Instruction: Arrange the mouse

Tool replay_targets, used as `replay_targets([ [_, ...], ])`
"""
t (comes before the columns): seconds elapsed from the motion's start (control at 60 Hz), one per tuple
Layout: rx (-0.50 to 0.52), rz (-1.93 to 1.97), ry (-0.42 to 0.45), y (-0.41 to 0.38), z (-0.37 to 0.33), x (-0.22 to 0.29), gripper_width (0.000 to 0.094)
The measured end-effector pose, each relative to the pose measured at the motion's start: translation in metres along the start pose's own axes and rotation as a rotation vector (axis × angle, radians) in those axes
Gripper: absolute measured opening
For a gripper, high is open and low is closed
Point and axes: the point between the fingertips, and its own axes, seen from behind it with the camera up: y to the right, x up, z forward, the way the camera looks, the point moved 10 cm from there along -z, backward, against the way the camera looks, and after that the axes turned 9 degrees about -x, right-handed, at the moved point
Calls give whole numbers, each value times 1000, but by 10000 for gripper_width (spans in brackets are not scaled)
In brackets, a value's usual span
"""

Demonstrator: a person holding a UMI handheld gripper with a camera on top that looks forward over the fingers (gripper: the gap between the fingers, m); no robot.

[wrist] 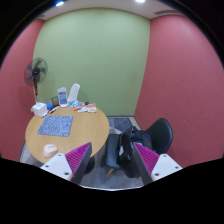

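- Your gripper (110, 160) has its two fingers spread well apart, with nothing held between them; the magenta pads (78, 156) face each other across the gap.
- Beyond the left finger stands a round, light wooden table (88, 127).
- On that table lies a grey-blue rectangular mat (56, 126), near its middle.
- A small pale rounded object (50, 150) sits on the table's near edge, just past your left finger; it may be the mouse, but you cannot tell for sure.
- At the table's far side, a cluster of small items (62, 100) stands, including a white box and a bluish container.
- A black standing fan (37, 71) is behind the table, by the red wall.
- A black office chair (152, 136) stands ahead of your right finger, on grey floor.
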Motion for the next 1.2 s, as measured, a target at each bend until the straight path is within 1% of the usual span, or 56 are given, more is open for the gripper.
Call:
replay_targets([
  [0.133,-18,-10,-23,-9,-2,-6,831],
  [0.15,-24,-5,-17,-15,-3,-17,829],
  [0.333,-42,-1,-50,-53,-5,-49,830],
  [0.4,-51,1,-61,-85,-15,-82,827],
  [0.567,2,9,-119,-172,-21,-140,830],
  [0.683,81,4,-139,-241,-15,-165,831],
  [0.733,127,-3,-137,-271,-8,-168,833],
  [0.783,151,-17,-138,-297,2,-171,833],
  [0.967,207,10,-136,-368,56,-163,834],
  [1.183,227,36,-171,-410,120,-152,826],
  [1.2,220,40,-176,-411,124,-152,843],
])
